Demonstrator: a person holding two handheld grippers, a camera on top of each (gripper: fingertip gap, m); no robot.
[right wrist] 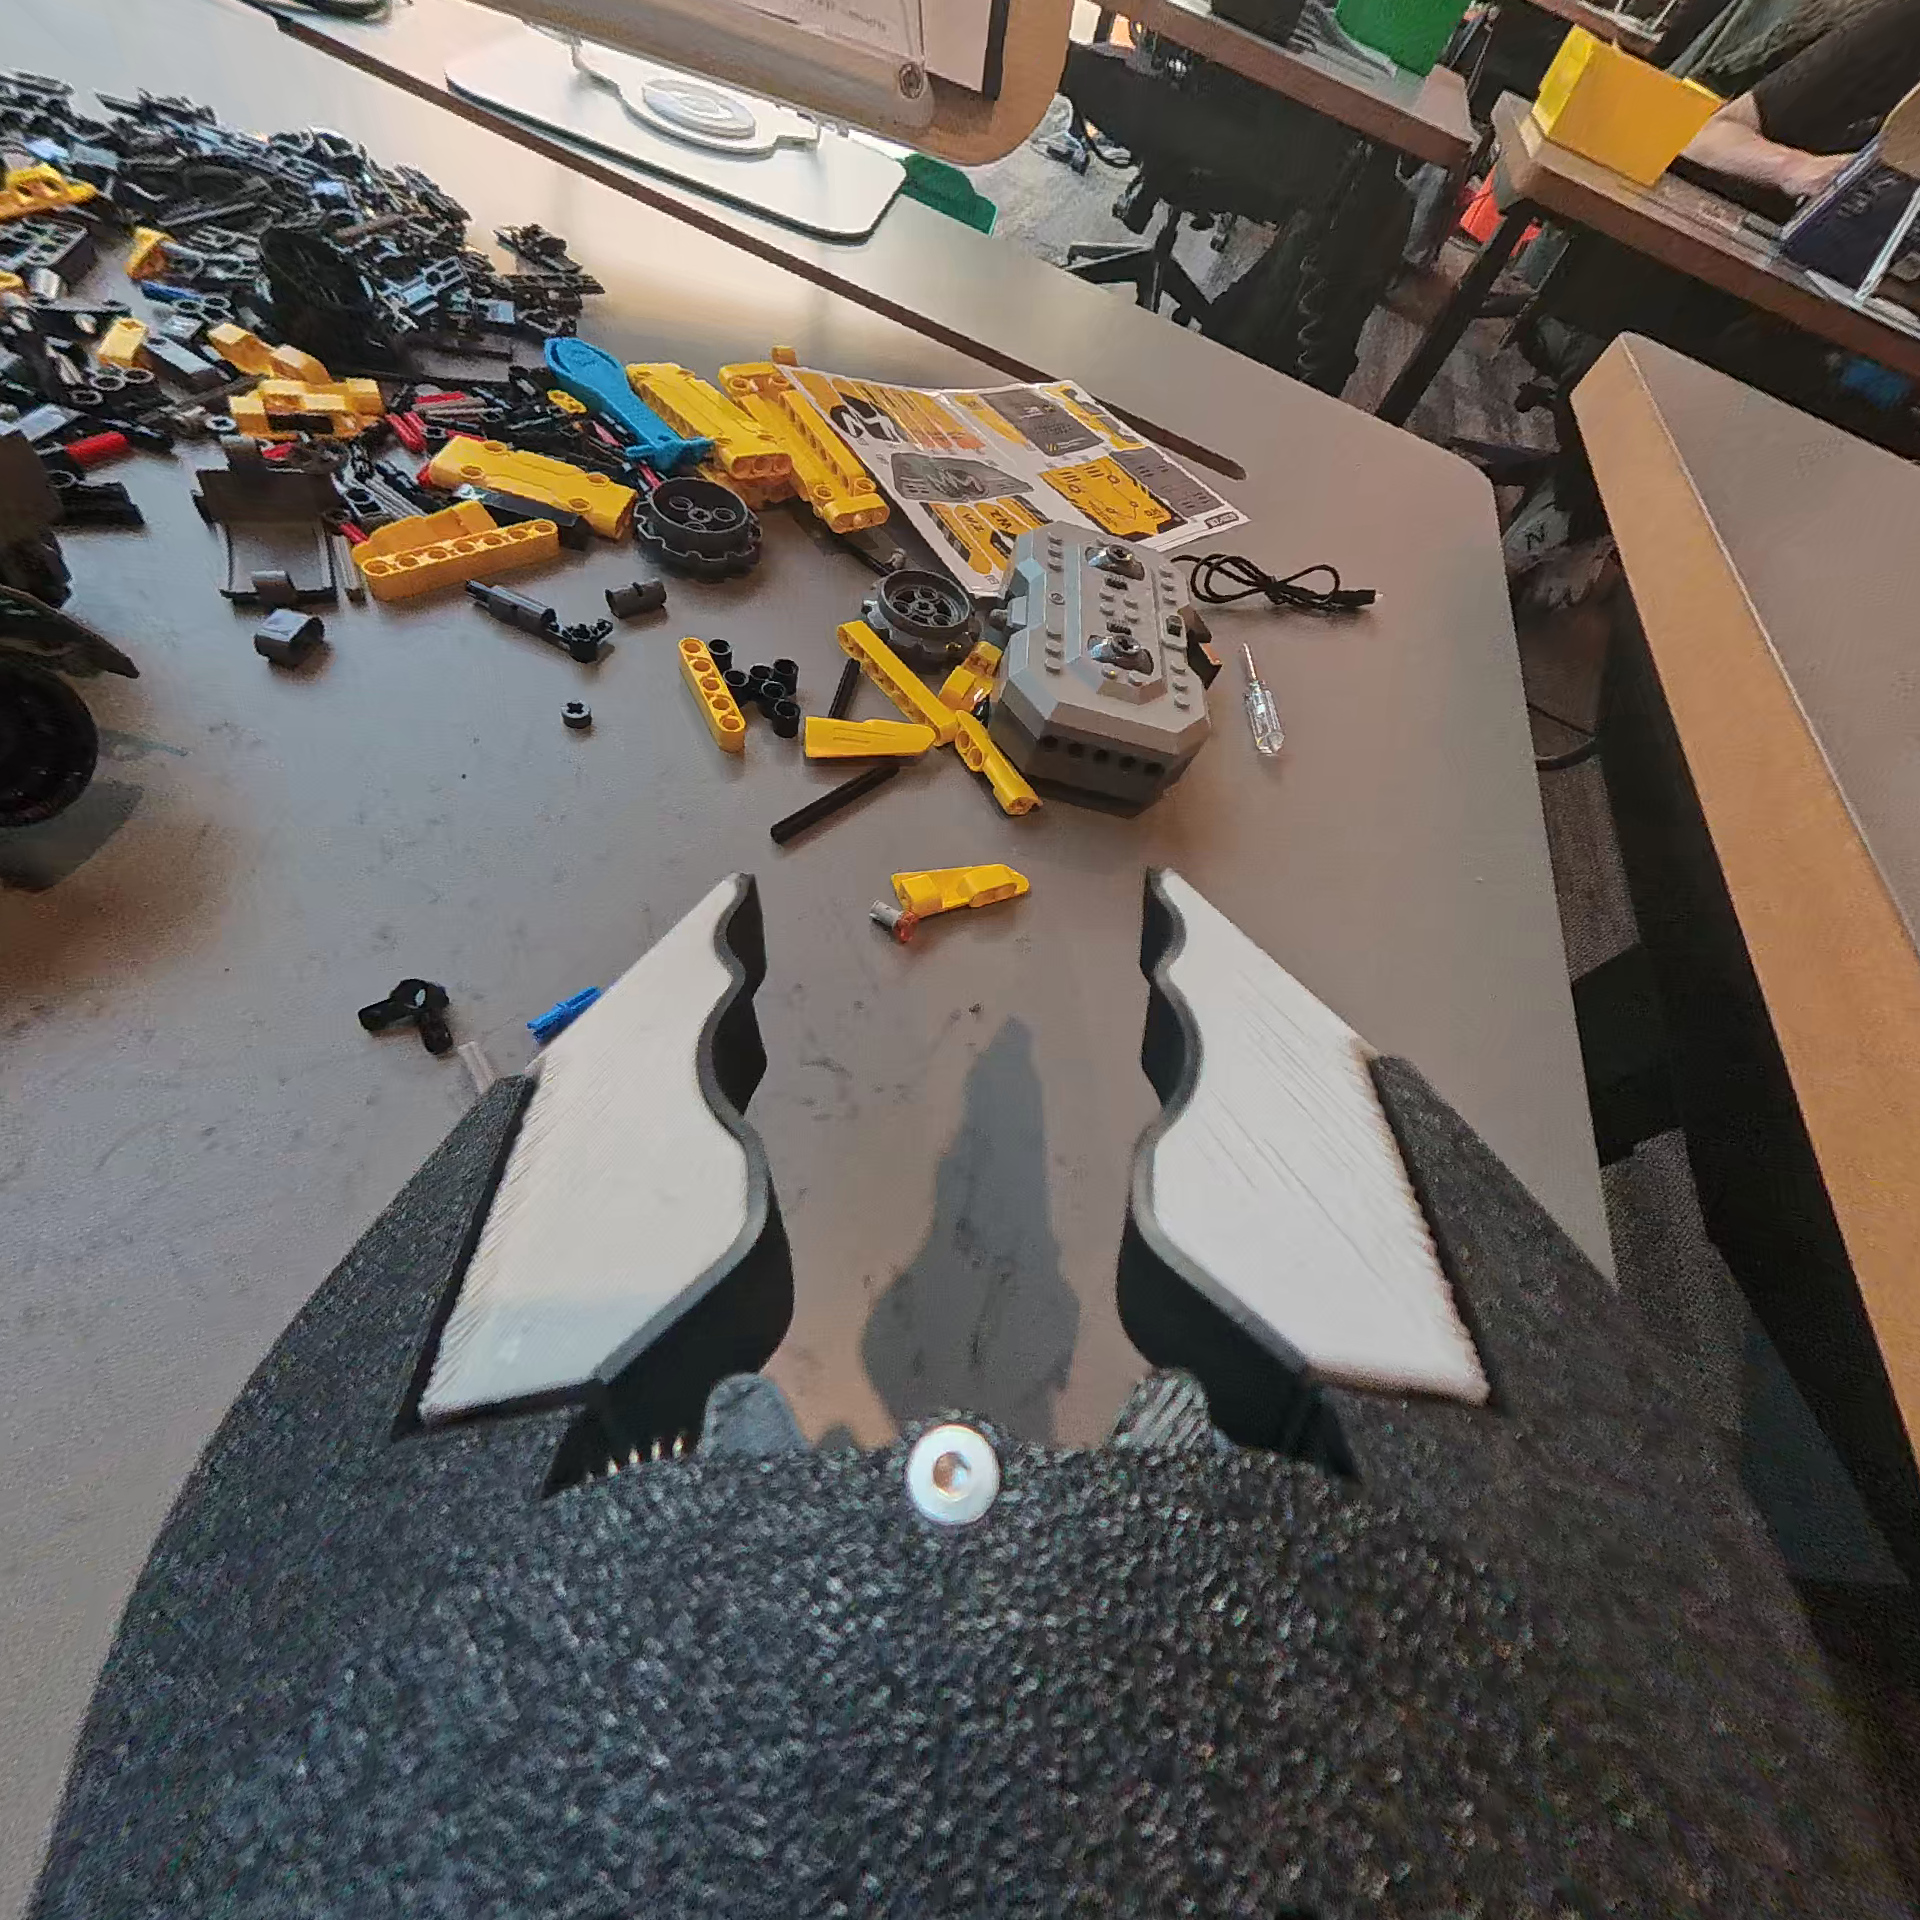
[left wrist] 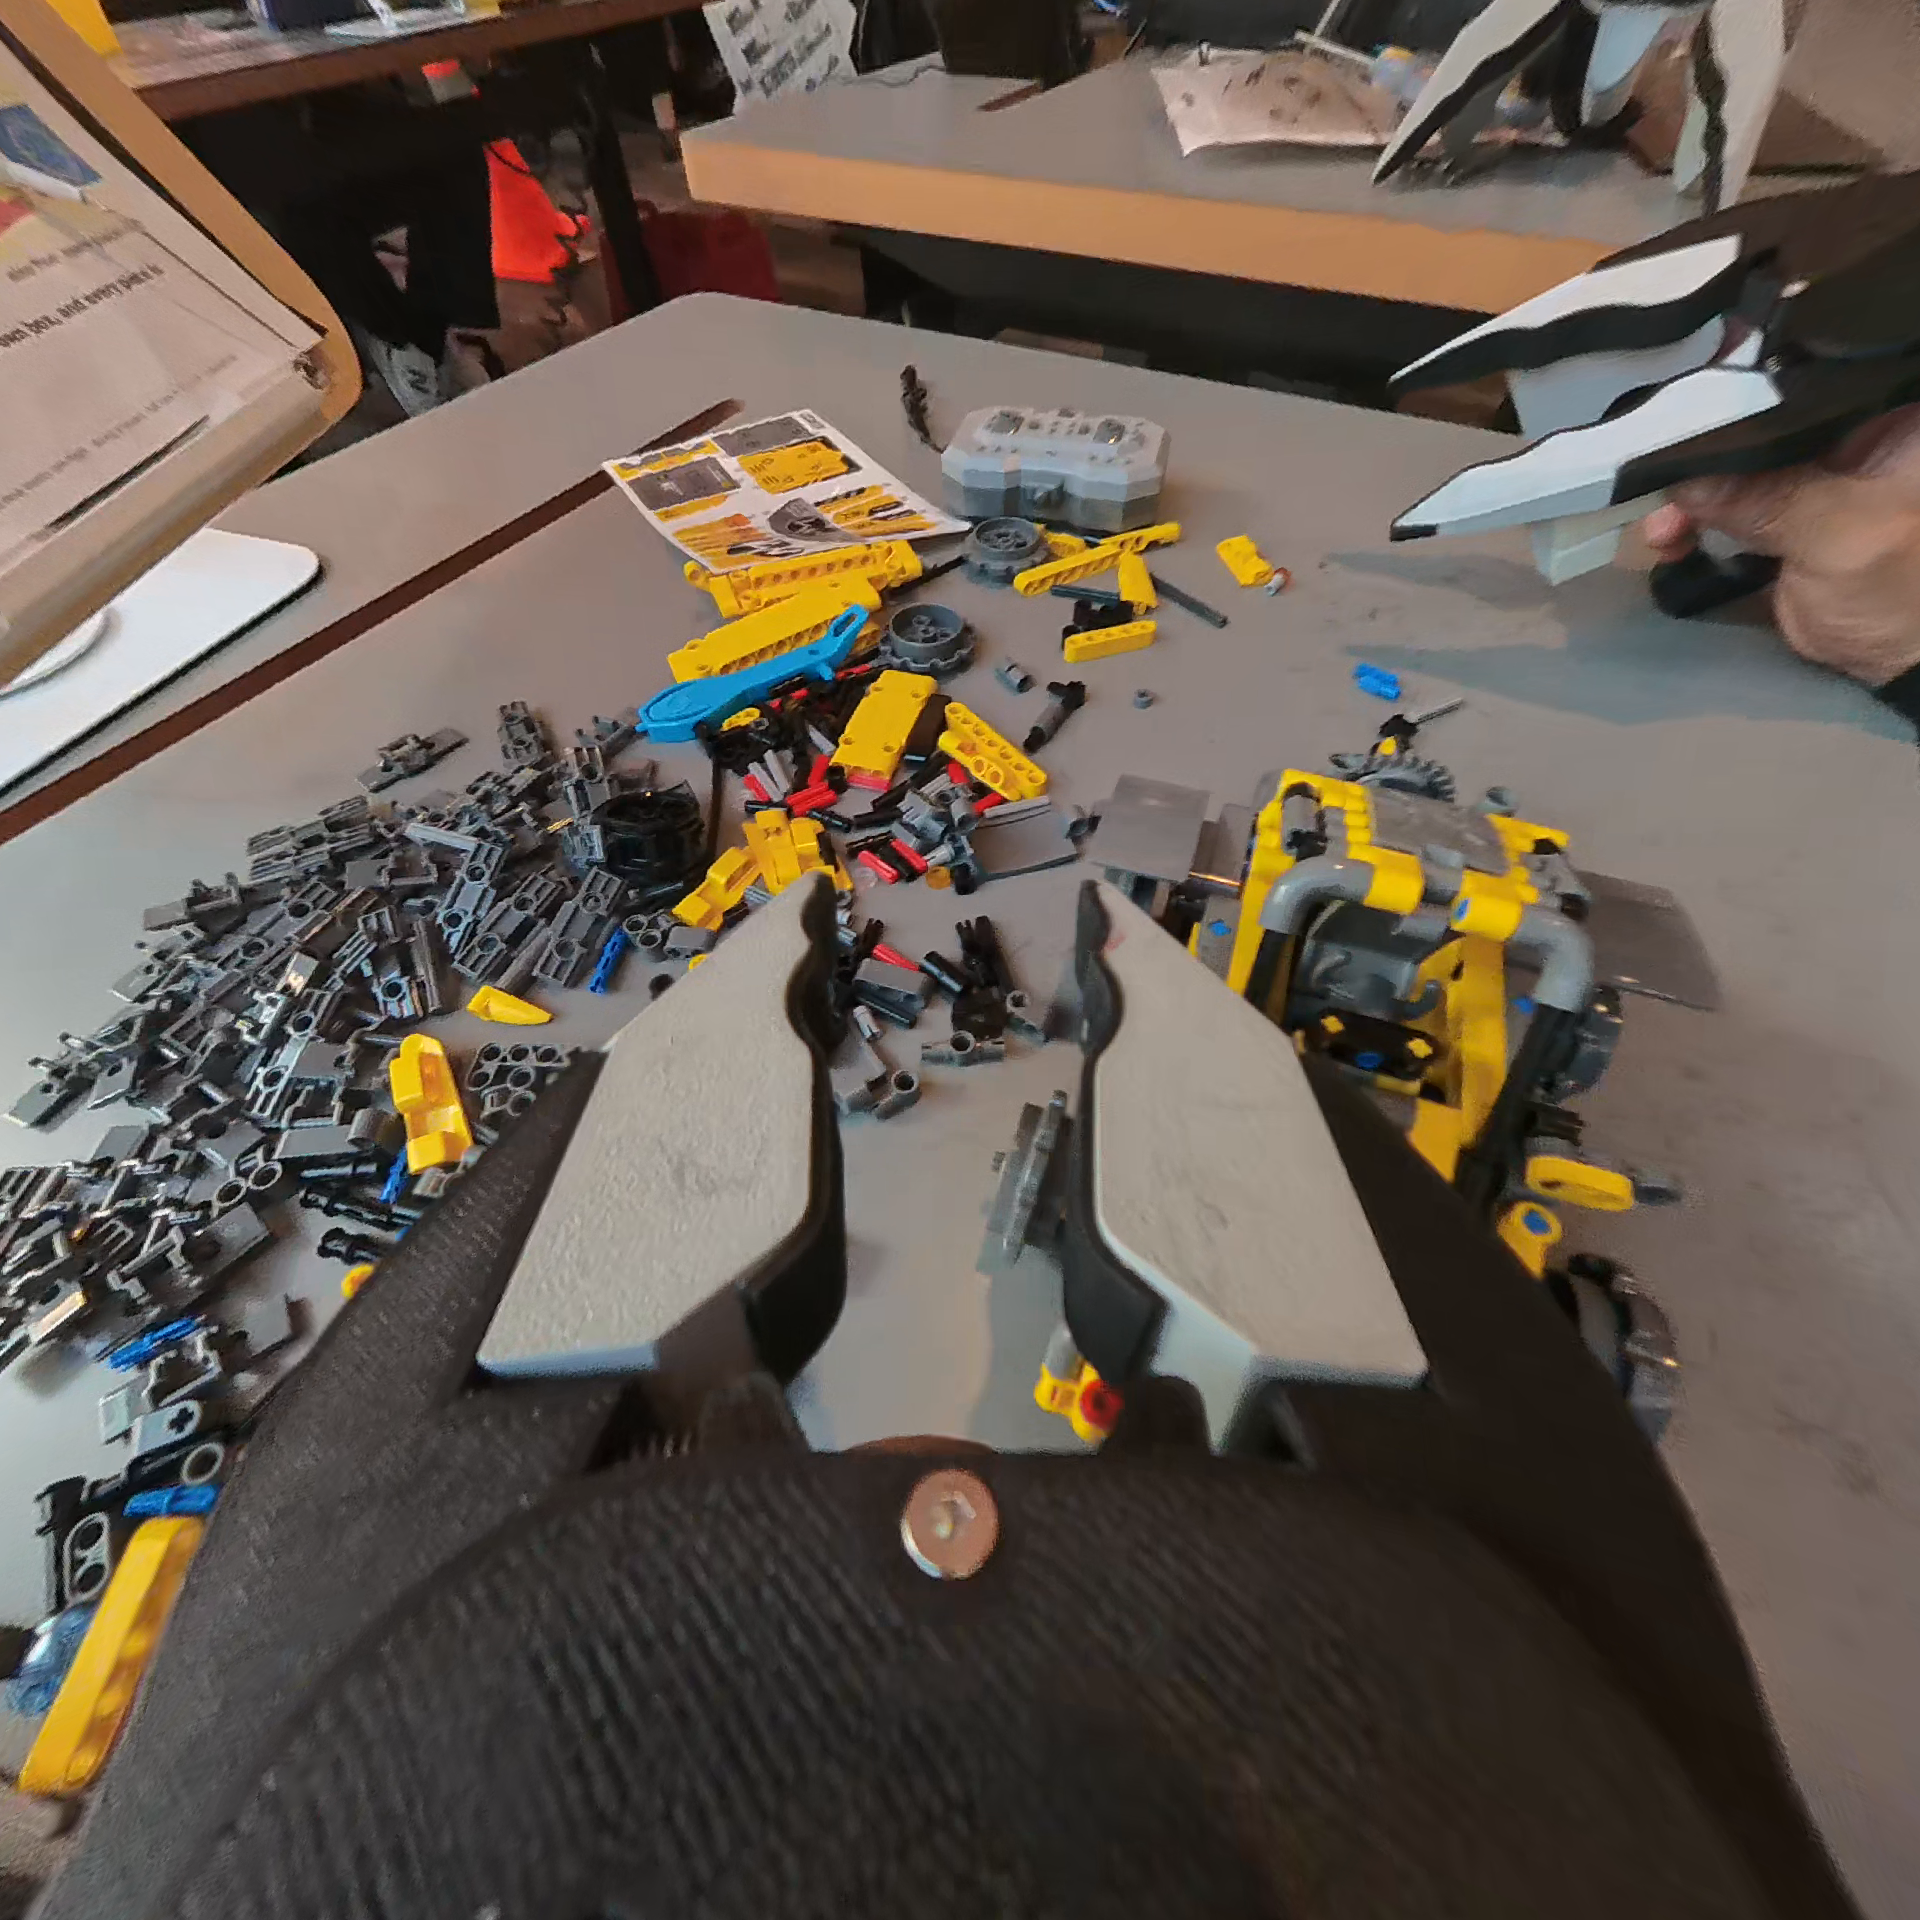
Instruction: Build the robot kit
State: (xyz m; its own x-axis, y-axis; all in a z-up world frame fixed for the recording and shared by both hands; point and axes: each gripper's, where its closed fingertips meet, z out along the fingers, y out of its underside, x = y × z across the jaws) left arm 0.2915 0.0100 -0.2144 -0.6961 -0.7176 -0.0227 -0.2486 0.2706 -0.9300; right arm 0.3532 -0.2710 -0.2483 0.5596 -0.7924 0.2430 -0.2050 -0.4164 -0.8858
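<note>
Grey surface (left wrist: 1143, 343) in a workroom, other desks behind, strewn with toy building pieces. Partly built: a yellow and grey vehicle (left wrist: 1392, 935) at centre right of the left wrist view, frame and some panels joined, a wheel low at its near side. Much left loose, by the look of it: a big heap of dark grey pieces (left wrist: 312, 987) at left, yellow beams (left wrist: 790, 634) and a blue tool (left wrist: 748, 675) at upper centre, a sticker sheet (left wrist: 769, 488) and a grey battery box (left wrist: 1055, 462) farther up.

Left gripper (left wrist: 956, 904) at lower centre of its view, fingers spread and holding nothing, hanging over small black and red pins (left wrist: 904, 966), just beside the vehicle (a grey gear piece sits close to the right-hand finger; touching or not, cannot tell).

Right gripper (right wrist: 951, 904) at lower centre of its own view, fingers spread wide, empty, above bare surface (right wrist: 312, 852). Nearest to it: a small yellow piece (right wrist: 961, 885) just past the tips, a black rod (right wrist: 836, 802) beyond, the battery box (right wrist: 1101, 665) and a small clear-handled screwdriver (right wrist: 1259, 698) at centre right, a black cable (right wrist: 1283, 587) above them. Seen also at upper right of the left view, held in a hand (left wrist: 1818, 561).
</note>
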